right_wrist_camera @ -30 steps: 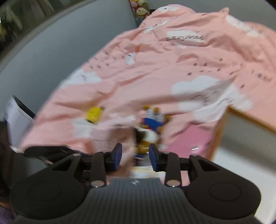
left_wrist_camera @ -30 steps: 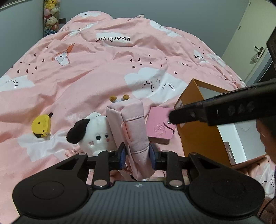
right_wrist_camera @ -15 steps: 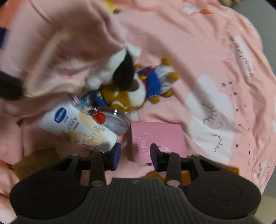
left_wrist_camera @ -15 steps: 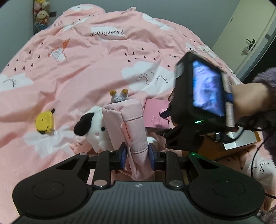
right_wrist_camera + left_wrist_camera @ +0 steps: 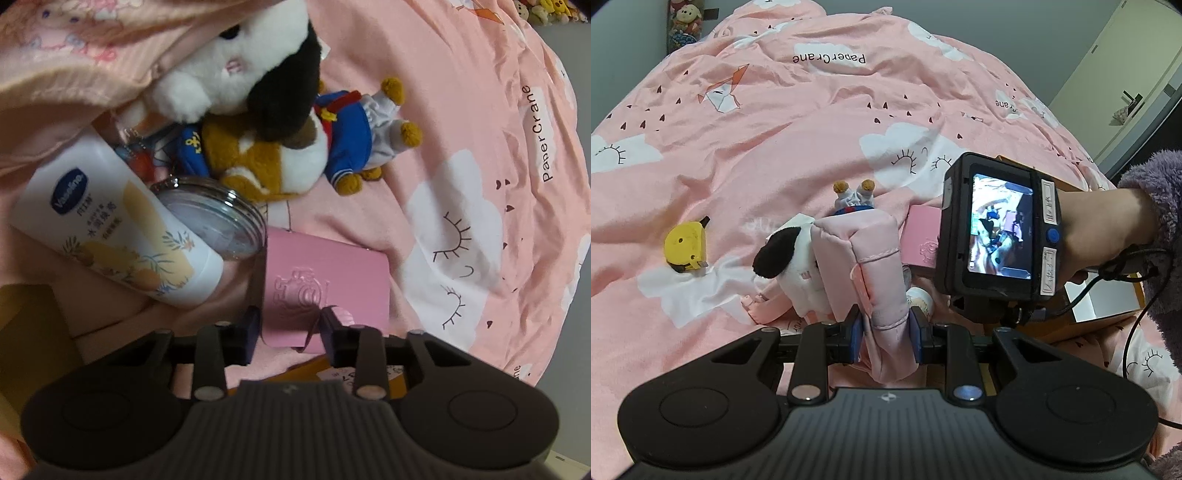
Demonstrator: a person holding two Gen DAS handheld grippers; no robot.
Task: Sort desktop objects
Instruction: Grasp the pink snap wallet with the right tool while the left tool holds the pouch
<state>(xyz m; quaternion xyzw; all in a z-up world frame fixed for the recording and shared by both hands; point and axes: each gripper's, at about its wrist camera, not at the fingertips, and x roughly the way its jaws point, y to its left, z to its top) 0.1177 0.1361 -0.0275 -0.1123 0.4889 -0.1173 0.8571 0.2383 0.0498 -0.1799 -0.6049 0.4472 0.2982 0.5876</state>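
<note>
At lower centre of the left wrist view, the left gripper (image 5: pixel 885 334) clamps a soft pink pouch (image 5: pixel 866 266) that sags. Low and central in the right wrist view, the right gripper (image 5: pixel 289 326) is closing on the pink wallet's (image 5: pixel 325 282) near edge; it looks light, stiff and smooth, so hold it deeper.

Right gripper (image 5: pixel 288 328) swung down from mid-air, closing around pink wallet (image 5: pixel 325 284)
</note>
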